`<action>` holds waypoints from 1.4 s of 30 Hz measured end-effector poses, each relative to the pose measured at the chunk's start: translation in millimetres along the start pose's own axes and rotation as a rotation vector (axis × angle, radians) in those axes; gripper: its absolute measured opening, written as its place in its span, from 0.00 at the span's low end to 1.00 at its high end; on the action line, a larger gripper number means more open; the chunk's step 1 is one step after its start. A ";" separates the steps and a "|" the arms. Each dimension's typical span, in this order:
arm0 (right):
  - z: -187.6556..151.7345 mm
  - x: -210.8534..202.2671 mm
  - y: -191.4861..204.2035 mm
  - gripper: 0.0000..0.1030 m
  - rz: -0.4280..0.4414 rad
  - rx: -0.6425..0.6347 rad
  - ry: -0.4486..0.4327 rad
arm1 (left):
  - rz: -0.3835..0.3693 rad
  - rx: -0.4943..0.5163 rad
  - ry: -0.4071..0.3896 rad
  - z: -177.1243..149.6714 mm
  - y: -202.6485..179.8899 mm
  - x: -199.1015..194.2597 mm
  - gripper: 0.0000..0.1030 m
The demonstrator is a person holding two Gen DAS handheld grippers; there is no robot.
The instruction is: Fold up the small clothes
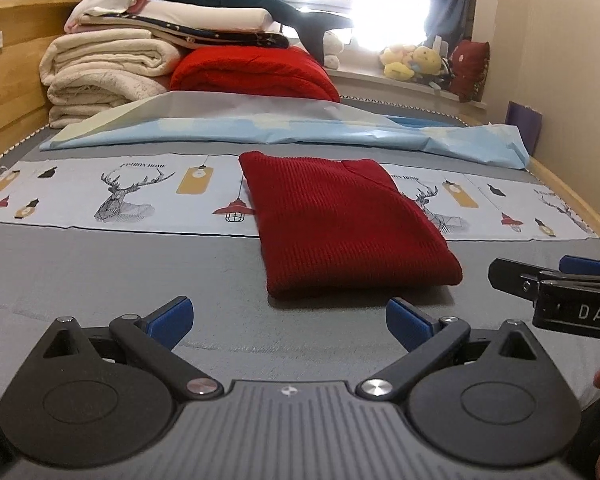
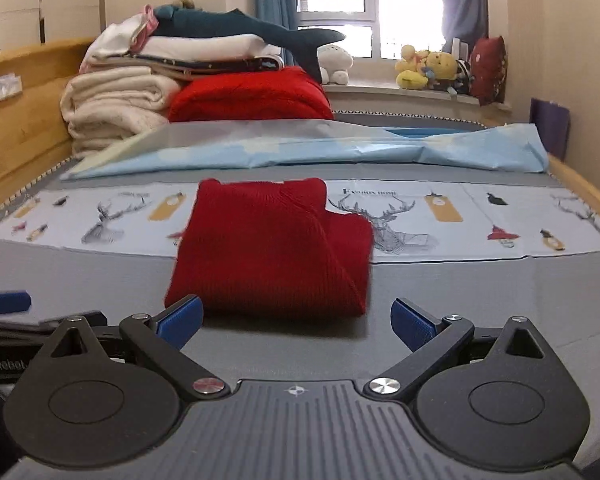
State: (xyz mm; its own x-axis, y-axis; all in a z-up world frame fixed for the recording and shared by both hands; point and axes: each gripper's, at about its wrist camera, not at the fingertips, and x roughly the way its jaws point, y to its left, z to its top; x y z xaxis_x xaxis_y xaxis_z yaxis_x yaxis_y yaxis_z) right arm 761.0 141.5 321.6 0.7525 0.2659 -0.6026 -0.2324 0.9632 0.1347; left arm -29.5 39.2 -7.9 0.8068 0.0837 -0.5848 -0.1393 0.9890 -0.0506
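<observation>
A small dark red knit sweater [image 1: 340,224] lies folded into a compact rectangle on the grey bed, partly over a printed cloth strip; it also shows in the right wrist view [image 2: 272,244]. My left gripper [image 1: 290,322] is open and empty, just short of the sweater's near edge. My right gripper [image 2: 298,322] is open and empty, also just short of the near edge. The right gripper's body [image 1: 560,292] shows at the right of the left wrist view. A blue fingertip of the left gripper [image 2: 4,302] shows at the left of the right wrist view.
A printed cloth strip with deer and lamps [image 1: 112,196] crosses the bed. Behind it lie a light blue sheet [image 1: 284,132], a red blanket [image 1: 256,72] and stacked white blankets [image 1: 104,76]. Wooden bed rails [image 2: 16,120] run along both sides. Plush toys [image 2: 428,66] sit on the windowsill.
</observation>
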 end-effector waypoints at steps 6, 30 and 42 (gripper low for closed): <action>-0.4 6.4 7.8 0.97 0.011 -0.023 0.009 | 0.012 -0.029 0.006 2.1 2.8 4.5 1.00; -0.3 6.7 17.5 0.97 0.017 -0.066 0.003 | 0.022 -0.028 -0.001 1.7 5.5 4.7 0.99; -0.7 7.9 19.5 0.97 0.017 -0.062 0.005 | 0.019 -0.025 -0.003 2.1 5.2 5.5 0.99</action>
State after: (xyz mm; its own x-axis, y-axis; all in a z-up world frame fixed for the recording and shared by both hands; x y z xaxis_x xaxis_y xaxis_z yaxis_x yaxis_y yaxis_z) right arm 762.0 162.4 319.0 0.7449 0.2820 -0.6046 -0.2834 0.9542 0.0958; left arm -24.6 45.0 -9.6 0.8054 0.1027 -0.5838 -0.1689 0.9838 -0.0599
